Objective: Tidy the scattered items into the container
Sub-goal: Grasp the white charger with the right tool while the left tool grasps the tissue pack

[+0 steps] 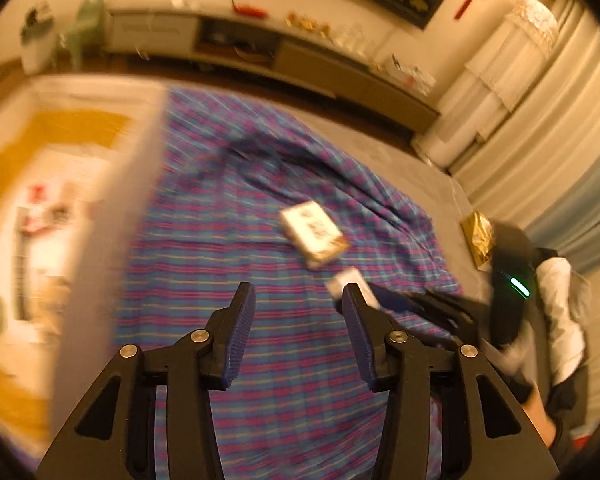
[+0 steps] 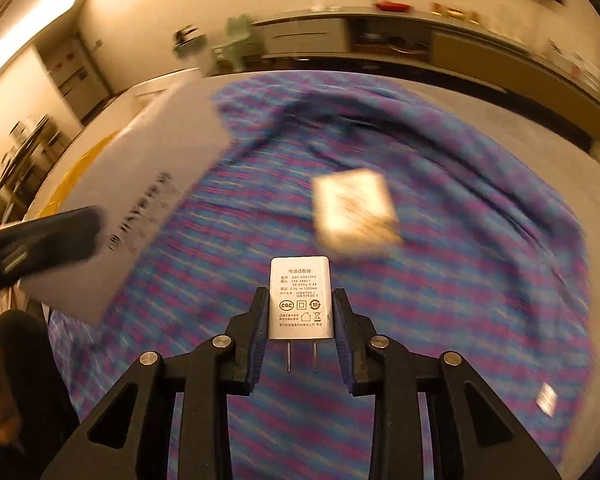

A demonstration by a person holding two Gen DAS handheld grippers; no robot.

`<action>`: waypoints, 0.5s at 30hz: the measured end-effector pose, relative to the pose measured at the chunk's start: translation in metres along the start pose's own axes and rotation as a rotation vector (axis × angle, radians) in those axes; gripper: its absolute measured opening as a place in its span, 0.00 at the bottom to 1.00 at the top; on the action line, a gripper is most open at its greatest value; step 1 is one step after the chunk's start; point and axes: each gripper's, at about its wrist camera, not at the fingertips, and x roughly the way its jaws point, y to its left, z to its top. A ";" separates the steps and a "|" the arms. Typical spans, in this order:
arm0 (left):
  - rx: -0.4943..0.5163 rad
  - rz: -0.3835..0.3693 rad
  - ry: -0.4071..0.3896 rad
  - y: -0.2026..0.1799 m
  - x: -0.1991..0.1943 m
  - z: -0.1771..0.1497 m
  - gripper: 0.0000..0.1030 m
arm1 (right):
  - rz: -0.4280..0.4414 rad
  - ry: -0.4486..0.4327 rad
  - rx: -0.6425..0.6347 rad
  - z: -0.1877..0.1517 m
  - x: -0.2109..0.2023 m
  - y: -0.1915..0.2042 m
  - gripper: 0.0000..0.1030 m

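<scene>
My right gripper (image 2: 300,300) is shut on a white power adapter (image 2: 300,298), prongs pointing back at the camera, held above the striped cloth (image 2: 480,280). The adapter also shows in the left wrist view (image 1: 350,280) beyond my right gripper's fingers. My left gripper (image 1: 298,304) is open and empty above the cloth (image 1: 240,240). A white open box (image 1: 112,200) stands at the left with several items inside; it also shows in the right wrist view (image 2: 148,184). A white and gold packet (image 1: 314,234) lies on the cloth ahead, blurred in the right wrist view (image 2: 354,210).
A gold foil bag (image 1: 478,236) lies on the grey surface at the right. A small white item (image 2: 546,398) lies on the cloth at the right. A long low cabinet (image 1: 300,52) runs along the far wall. Curtains (image 1: 560,120) hang at the right.
</scene>
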 end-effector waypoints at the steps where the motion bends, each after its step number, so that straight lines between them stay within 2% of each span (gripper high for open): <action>1: -0.026 -0.011 0.033 -0.006 0.019 0.005 0.47 | -0.007 -0.006 0.028 -0.005 -0.006 -0.013 0.31; 3: -0.072 -0.004 0.082 -0.017 0.053 0.017 0.48 | -0.005 -0.020 0.089 -0.012 -0.016 -0.035 0.31; 5: -0.080 0.022 0.097 -0.028 0.076 0.027 0.51 | 0.002 -0.040 0.106 -0.008 -0.025 -0.045 0.31; 9: -0.086 0.123 0.109 -0.036 0.112 0.042 0.53 | -0.061 -0.077 0.062 -0.002 -0.038 -0.053 0.31; 13: -0.095 0.230 0.125 -0.033 0.143 0.048 0.56 | -0.052 -0.072 0.058 -0.003 -0.039 -0.057 0.31; 15: -0.095 0.251 0.128 -0.031 0.154 0.047 0.62 | -0.041 -0.065 0.051 -0.003 -0.036 -0.055 0.31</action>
